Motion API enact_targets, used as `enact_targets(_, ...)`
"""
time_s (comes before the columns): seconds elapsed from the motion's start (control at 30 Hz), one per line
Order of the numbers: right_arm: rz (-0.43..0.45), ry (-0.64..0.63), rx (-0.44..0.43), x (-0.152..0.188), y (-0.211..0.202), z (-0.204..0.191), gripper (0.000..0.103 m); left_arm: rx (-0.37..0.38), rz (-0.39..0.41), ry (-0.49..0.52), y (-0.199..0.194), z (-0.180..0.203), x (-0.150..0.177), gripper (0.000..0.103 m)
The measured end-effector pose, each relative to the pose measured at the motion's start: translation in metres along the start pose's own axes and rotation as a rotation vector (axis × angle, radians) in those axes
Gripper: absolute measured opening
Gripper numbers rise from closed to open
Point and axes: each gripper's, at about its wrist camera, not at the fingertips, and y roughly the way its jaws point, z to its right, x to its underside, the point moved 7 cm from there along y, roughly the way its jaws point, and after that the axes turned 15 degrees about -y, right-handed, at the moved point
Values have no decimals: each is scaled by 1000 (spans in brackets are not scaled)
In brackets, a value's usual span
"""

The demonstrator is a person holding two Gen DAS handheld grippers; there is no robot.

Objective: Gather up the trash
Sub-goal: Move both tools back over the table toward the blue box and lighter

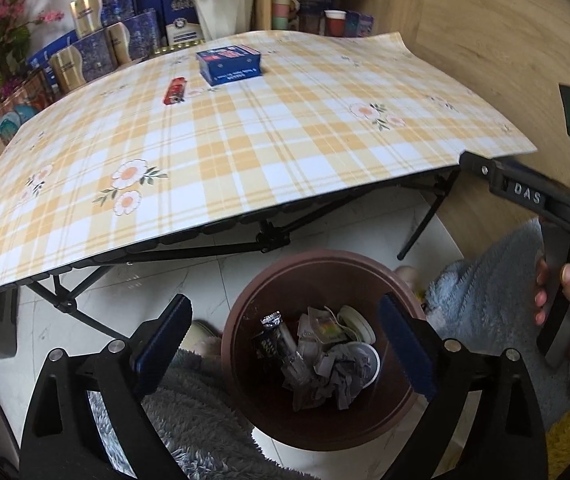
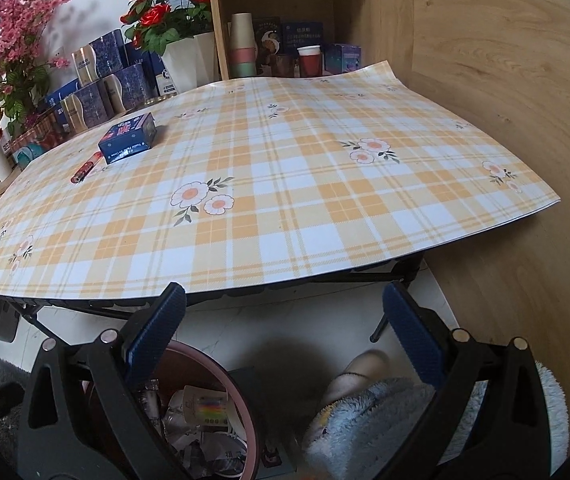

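My left gripper (image 1: 285, 320) hangs open right above a brown waste bin (image 1: 245, 300) on the floor, with nothing between its blue pads (image 1: 165, 336). Inside the bin lie crumpled grey paper (image 1: 337, 376), a foil wrapper (image 1: 271, 318) and a white lid (image 1: 359, 322). My right gripper (image 2: 285, 304) is open and empty near the table's front edge, with the bin (image 2: 221, 376) at its lower left. On the plaid tablecloth (image 2: 285, 200) rest a blue box (image 2: 127, 138) and a red lighter (image 2: 87, 166); the left wrist view also shows the box (image 1: 229, 65) and the lighter (image 1: 175, 91).
The folding table's black legs (image 1: 205, 252) stand just behind the bin. A wooden wall (image 2: 505, 100) closes the right side. Beyond the table are boxes (image 2: 97, 92), a white pot of red flowers (image 2: 181, 60) and a shelf with cups (image 2: 309, 60). Fluffy sleeves and a slipper (image 2: 365, 372) crowd the floor.
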Motion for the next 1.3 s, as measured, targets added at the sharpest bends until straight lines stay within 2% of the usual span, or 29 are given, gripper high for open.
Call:
enact_targets(0.4,-16,3,-17,1,3,-5,97,9,75,-156,-13,-25,-15,92)
enact_targets(0.7,-21,34,-67,-3,4,-14,97,66,85,-347,-15,-52,-21,93)
enact_targets(0.9,30,-28,-86,-19,0,-29,97,109,90,-457,-15,-66,-24,93)
enact_targets(1.0,54,-76,-102,-33,1,-36,97,114,122,-493,-19,-74,-29,93)
enact_targets(1.17,59,-137,-167,-62,12,-53,97,117,194,-496,-27,-83,-51,93)
enact_targets(1.3,71,-193,-205,-97,31,-73,97,81,252,-425,-25,-87,-80,93)
